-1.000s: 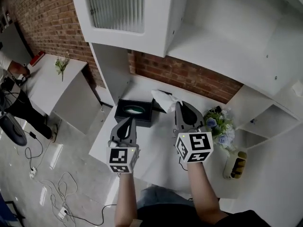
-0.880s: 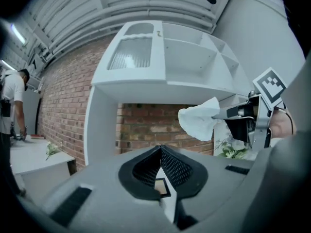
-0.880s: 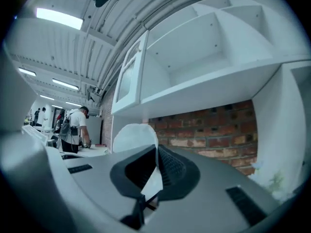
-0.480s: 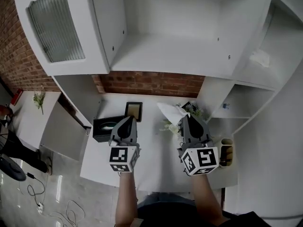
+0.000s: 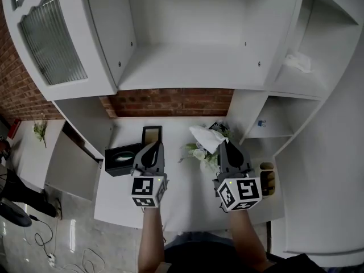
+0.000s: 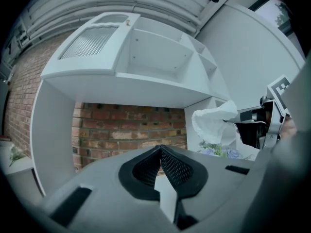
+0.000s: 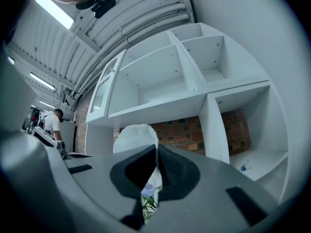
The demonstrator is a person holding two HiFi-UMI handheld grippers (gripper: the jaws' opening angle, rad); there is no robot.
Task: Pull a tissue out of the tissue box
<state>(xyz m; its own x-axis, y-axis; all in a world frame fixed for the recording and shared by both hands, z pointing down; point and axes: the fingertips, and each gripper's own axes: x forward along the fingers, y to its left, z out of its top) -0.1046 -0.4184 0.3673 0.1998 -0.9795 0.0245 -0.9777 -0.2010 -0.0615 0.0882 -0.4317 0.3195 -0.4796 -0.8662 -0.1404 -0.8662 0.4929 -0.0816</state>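
The black tissue box sits on the white counter, left of my left gripper. That gripper hovers beside the box, shut with nothing between its jaws. My right gripper is shut on a white tissue, which stands up crumpled beyond its tips, free of the box. In the right gripper view the tissue bulges above the closed jaws. The left gripper view shows the tissue held up at the right.
A small dark picture frame stands behind the box. Flowers lie under the tissue, and a yellow-filled jar sits at the counter's right end. White shelving hangs overhead before a brick wall. A person stands far left.
Both grippers have swung to the right, away from the tissue box, the right one carrying the tissue along. The box now lies left of the left gripper instead of ahead of it.
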